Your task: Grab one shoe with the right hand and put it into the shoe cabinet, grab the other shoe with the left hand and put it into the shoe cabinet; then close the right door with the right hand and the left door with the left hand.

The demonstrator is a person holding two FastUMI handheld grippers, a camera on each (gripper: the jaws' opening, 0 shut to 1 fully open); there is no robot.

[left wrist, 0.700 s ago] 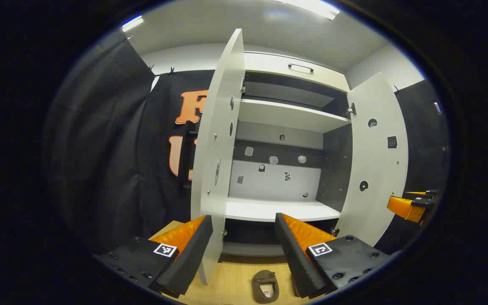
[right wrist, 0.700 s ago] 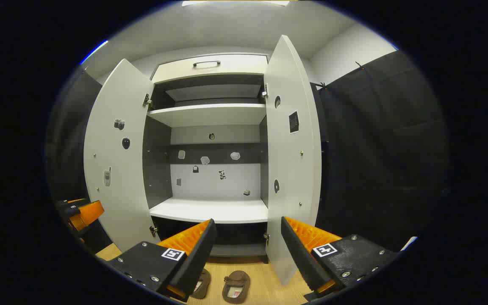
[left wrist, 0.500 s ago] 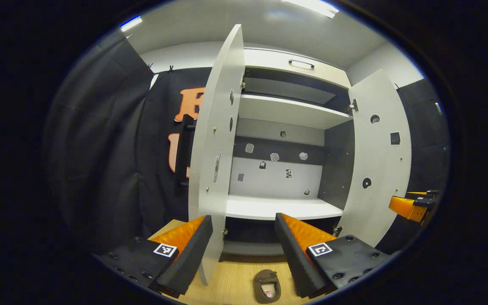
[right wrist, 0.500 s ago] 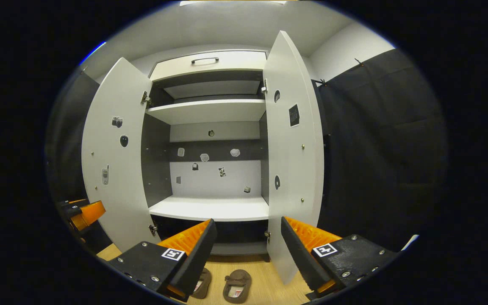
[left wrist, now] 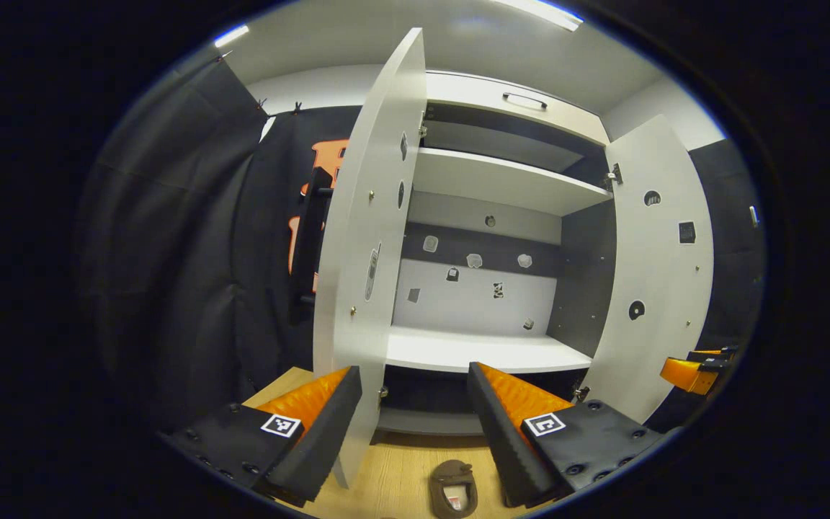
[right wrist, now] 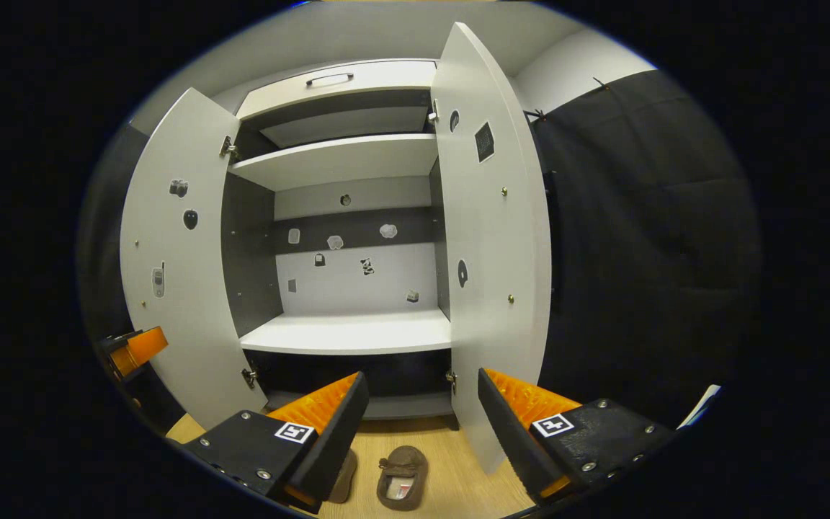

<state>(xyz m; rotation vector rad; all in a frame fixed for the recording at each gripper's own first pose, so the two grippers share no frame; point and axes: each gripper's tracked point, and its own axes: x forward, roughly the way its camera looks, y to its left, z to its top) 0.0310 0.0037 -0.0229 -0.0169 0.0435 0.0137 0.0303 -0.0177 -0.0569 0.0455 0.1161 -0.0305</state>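
The cabinet [right wrist: 346, 335] stands with both doors swung wide, and everything is placed from it.

In the left gripper view, the left gripper [left wrist: 415, 422] hangs released in front of the cabinet's lower left part, its jaws spread and holding nothing. The left door [left wrist: 368, 245] stands edge-on just beyond the left finger. One shoe [left wrist: 453, 489] lies on the wooden floor [left wrist: 400, 472] in front of the cabinet base, below the gap between the fingers and nearer the right one, not touched. The white shelf [left wrist: 487, 352] inside is bare above it. Past the right door [left wrist: 656, 267], the right gripper [left wrist: 696, 369] shows at the edge.

In the right gripper view, the left gripper [right wrist: 132, 349] shows left of the left door [right wrist: 177, 252]. The right gripper [right wrist: 421, 425] is also released, jaws apart, facing the cabinet's lower middle. Two shoes lie on the floor [right wrist: 451, 476] before the base: one shoe [right wrist: 344, 477] is mostly hidden behind the left finger, the other shoe [right wrist: 402, 477] sits below the gap between the fingers, clear of both. The right door [right wrist: 494, 238] stands just beyond the right finger.
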